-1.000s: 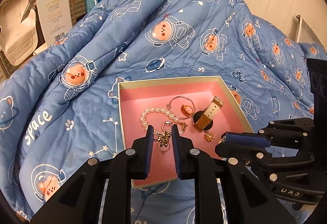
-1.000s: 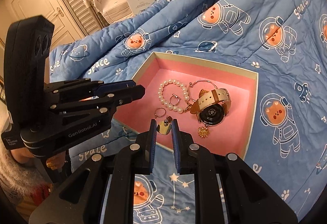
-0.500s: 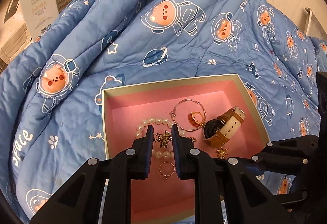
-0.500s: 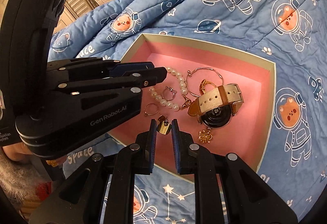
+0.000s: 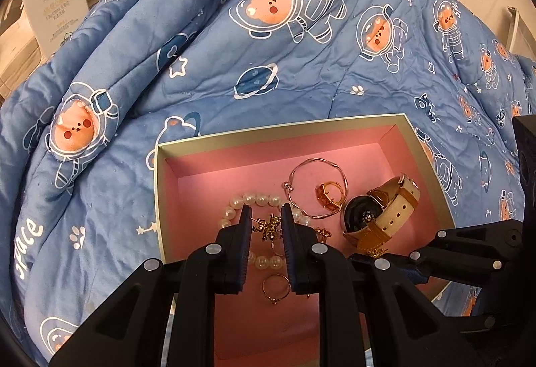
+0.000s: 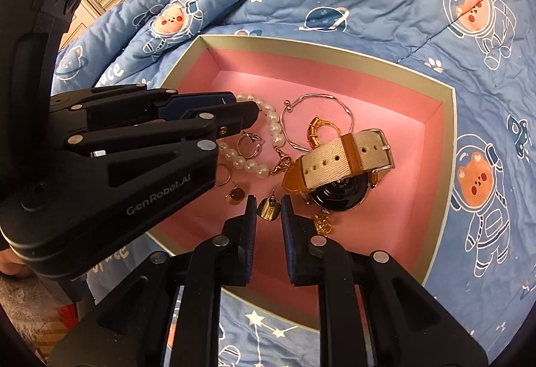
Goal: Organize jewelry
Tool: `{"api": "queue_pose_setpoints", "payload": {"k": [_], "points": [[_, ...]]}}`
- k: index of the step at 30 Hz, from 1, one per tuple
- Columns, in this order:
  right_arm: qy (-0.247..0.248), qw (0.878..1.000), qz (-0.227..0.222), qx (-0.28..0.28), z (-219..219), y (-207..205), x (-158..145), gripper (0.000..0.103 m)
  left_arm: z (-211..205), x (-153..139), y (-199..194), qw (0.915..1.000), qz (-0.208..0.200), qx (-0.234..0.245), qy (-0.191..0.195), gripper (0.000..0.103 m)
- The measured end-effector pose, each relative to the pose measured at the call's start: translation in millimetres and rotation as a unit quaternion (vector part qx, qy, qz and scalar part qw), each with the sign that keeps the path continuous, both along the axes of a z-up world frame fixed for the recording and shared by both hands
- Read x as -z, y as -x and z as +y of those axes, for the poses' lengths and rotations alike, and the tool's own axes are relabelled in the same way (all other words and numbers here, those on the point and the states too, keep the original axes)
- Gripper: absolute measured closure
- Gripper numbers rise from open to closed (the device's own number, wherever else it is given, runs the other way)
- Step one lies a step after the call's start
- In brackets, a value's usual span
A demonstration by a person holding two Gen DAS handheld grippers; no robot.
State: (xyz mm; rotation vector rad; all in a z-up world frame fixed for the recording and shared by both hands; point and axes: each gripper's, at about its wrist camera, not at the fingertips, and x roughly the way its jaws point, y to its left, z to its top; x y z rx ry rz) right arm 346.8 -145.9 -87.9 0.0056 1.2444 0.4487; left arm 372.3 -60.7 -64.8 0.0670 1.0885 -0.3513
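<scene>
Above the pink box (image 5: 407, 121): left claw (image 5: 266, 228) pinching a gold star earring (image 5: 269, 228); right claw (image 6: 268, 211) pinching a gold disc earring (image 6: 268, 209).

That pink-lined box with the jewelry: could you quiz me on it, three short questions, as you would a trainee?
1. True or false: the watch lies outside the pink-lined box.
2. What does the right gripper hold? A) pearl bracelet B) gold stud earring C) watch
3. Fill in: the left gripper holds a small gold ____-shaped earring above the pearls.

Key
1. False: the watch is inside, beside the thin bangle.
2. B: the gold stud earring sits between its fingers; the pearl bracelet lies on the box floor.
3. Star: the star earring.
</scene>
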Motion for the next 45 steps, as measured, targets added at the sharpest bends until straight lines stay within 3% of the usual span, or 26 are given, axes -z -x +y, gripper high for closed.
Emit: {"api": "queue_pose_setpoints", "payload": {"k": [7, 10, 12, 20, 22, 26, 29, 31, 35, 40, 42, 45], "points": [[0.002, 1.0, 0.0, 0.002, -0.1, -3.4, 4.7, 0.087, -0.5, 0.1, 0.1, 1.0, -0.003, 0.003, -0.003, 0.084], [0.003, 1.0, -0.003, -0.003, 1.9, -2.0, 5.4, 0.086, 0.8, -1.7, 1.3, 1.0, -0.007, 0.002, -0.002, 0.074], [0.002, 1.0, -0.005, -0.003, 1.2, -1.2, 5.2, 0.077, 2.0, -4.4, 2.5, 0.9999, -0.014, -0.001, -0.002, 0.063], [-0.008, 1.0, -0.011, 0.006, 1.8, 2.8, 1.5, 0.071, 4.0, -21.4, 9.0, 0.9992, -0.041, -0.001, -0.002, 0.046], [-0.013, 1.0, -0.013, 0.009, 1.2, 3.9, -0.7, 0.064, 5.9, -25.6, 10.7, 0.9989, -0.046, -0.003, 0.0, 0.042], [-0.03, 0.999, -0.018, 0.016, 0.0, 9.2, -7.8, 0.064, 11.5, -33.9, 16.5, 0.9977, -0.064, -0.018, -0.013, 0.031], [-0.036, 0.998, -0.033, 0.025, -4.9, 18.0, -17.1, 0.06, 26.0, -44.7, 28.1, 0.9939, -0.09, -0.06, -0.02, 0.021], [-0.039, 0.997, -0.053, 0.037, -10.1, 26.5, -25.1, 0.037, 36.3, -53.6, 40.8, 0.9909, -0.111, -0.076, -0.008, 0.017], [-0.028, 0.994, -0.091, 0.048, -15.4, 46.5, -39.5, 0.035, 53.5, -69.4, 69.3, 0.985, -0.144, -0.094, 0.007, 0.008], [-0.008, 0.988, -0.14, 0.068, -29.0, 75.4, -54.8, 0.033, 68.9, -77.4, 102.5, 0.9794, -0.168, -0.112, 0.008, 0.007], [-0.001, 0.984, -0.163, 0.074, -31.1, 87.7, -59.0, 0.023, 70.7, -77.0, 116.3, 0.9786, -0.173, -0.111, 0.007, 0.007], [0.006, 0.977, -0.195, 0.081, -34.5, 107.7, -65.7, 0.023, 68.9, -74.0, 137.9, 0.9774, -0.183, -0.106, -0.003, 0.007]]}}
